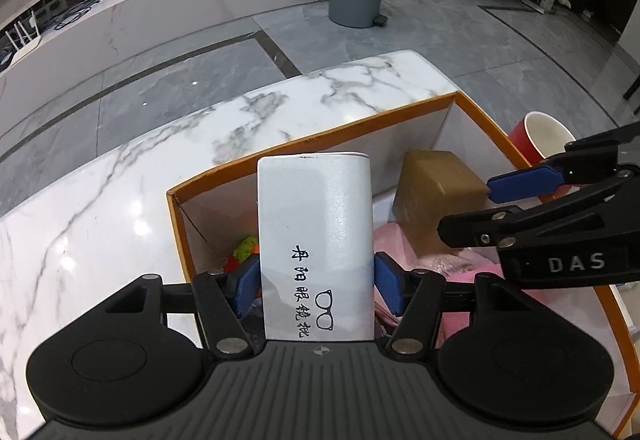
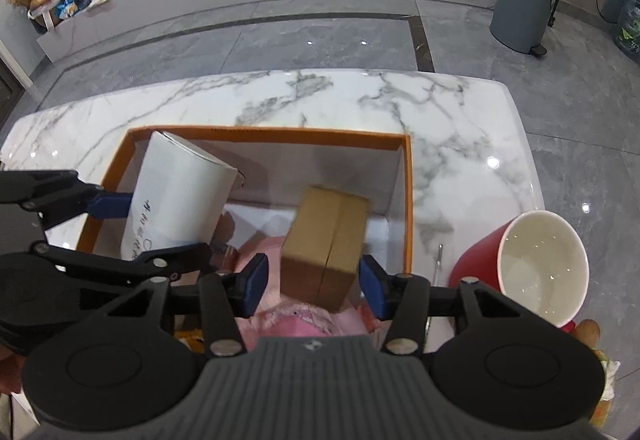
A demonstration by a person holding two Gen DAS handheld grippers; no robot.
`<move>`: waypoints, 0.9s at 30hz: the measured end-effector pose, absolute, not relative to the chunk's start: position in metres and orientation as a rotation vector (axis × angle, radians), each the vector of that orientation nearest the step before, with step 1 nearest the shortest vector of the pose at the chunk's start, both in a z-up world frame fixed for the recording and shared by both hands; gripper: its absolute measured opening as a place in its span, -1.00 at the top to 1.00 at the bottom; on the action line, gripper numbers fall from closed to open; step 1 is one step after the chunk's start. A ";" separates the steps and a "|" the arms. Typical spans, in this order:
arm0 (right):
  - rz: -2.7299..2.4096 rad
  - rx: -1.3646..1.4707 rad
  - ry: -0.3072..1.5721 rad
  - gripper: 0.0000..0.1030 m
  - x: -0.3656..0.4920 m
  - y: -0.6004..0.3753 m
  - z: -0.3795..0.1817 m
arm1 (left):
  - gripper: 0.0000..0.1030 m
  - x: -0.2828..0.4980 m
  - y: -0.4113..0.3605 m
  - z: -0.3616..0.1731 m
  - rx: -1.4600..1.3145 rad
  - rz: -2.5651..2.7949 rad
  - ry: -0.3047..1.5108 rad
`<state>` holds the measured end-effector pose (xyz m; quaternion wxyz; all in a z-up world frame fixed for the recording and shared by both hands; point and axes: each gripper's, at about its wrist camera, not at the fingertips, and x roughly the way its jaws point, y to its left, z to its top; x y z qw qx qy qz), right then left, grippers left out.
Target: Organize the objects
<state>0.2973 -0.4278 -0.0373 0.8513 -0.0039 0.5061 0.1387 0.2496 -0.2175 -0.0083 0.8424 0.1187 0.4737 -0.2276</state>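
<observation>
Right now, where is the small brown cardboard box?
The brown cardboard box sits inside the orange-rimmed box, on pink cloth, between the right gripper pads, untouched.

My left gripper [image 1: 315, 290] clamps a white glasses case [image 1: 316, 240] upright over the orange-rimmed box [image 1: 352, 122]. Inside I see a brown carton [image 1: 436, 196] on pink cloth [image 1: 460, 268]. My right gripper [image 1: 472, 206] reaches in beside a red cup [image 1: 520, 138].

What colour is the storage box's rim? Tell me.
Orange rim on the storage box; clearest in the right wrist view.

Black grippers, blue fingers [image 1: 387, 282]
</observation>
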 end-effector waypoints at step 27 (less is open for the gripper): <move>0.243 -0.048 0.997 -0.44 0.270 -0.427 0.009 | -0.35 0.223 -0.219 0.042 0.312 -0.489 0.904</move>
